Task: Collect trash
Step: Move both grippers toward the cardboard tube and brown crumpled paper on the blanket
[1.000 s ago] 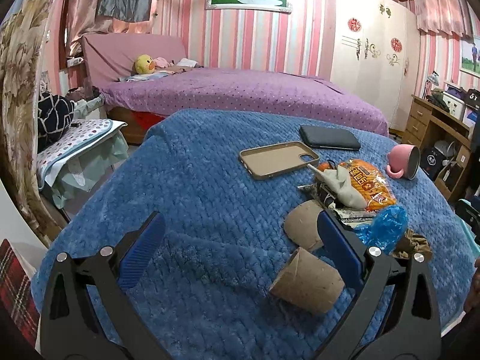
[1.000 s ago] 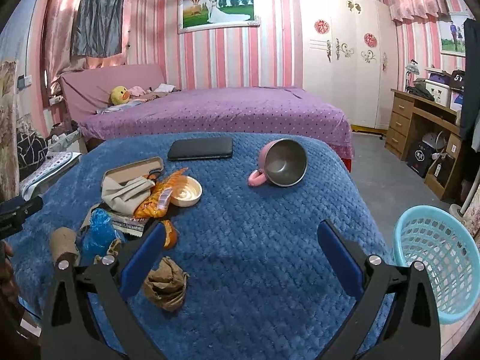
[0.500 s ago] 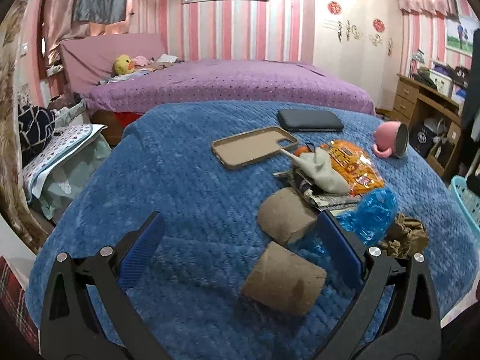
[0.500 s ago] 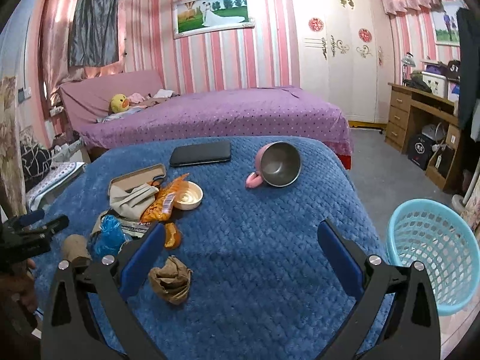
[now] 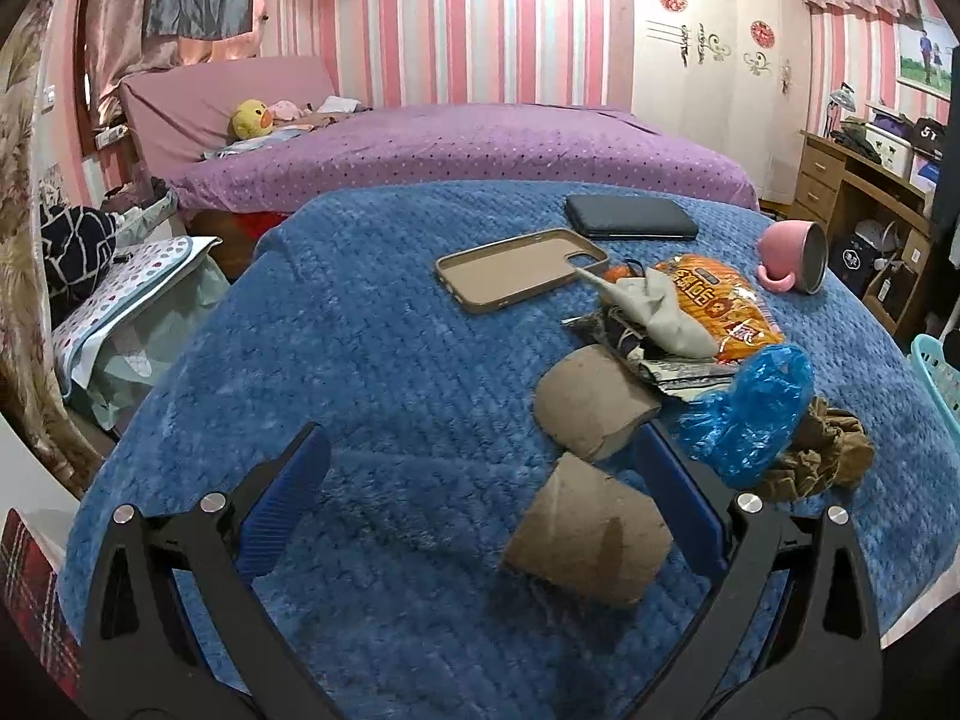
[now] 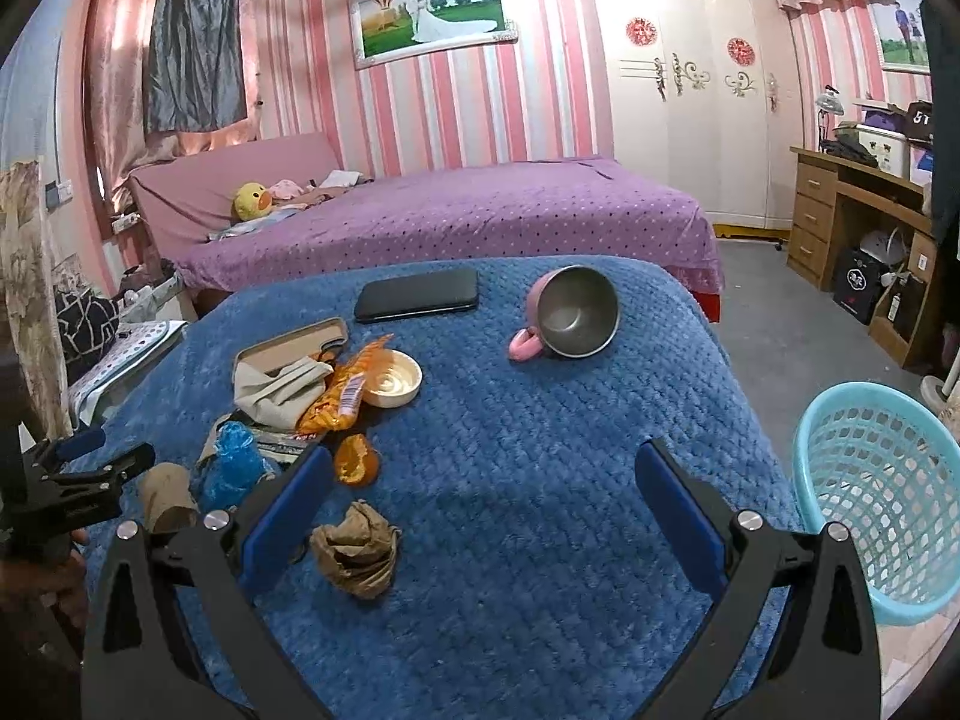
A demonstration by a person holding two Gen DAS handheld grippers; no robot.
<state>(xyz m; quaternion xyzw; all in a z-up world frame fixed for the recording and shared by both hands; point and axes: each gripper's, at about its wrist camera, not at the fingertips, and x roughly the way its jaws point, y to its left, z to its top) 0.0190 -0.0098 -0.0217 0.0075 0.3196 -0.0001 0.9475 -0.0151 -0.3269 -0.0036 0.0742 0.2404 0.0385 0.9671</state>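
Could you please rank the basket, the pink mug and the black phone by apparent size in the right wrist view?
1. Basket, clearly largest, though nearest the camera.
2. Black phone and pink mug: look alike, so unranked.

Your blue blanket point(image 6: 540, 450) carries a trash pile point(image 6: 288, 402) near its left edge, a crumpled brown paper point(image 6: 357, 549) at the front, and a pink cup point(image 6: 567, 315) and black phone point(image 6: 417, 294) toward the far edge.

A fuzzy blue blanket point(image 6: 540, 480) covers the table. On it, a heap of trash lies at the left. A brown cardboard tube point(image 5: 588, 531) lies nearest, with a second brown cardboard tube point(image 5: 591, 399) just behind it. A flat black phone point(image 6: 417, 294) lies at the back, a tipped pink metal cup point(image 6: 570, 312) to its right. A light blue plastic basket point(image 6: 882, 498) stands on the floor at the right.
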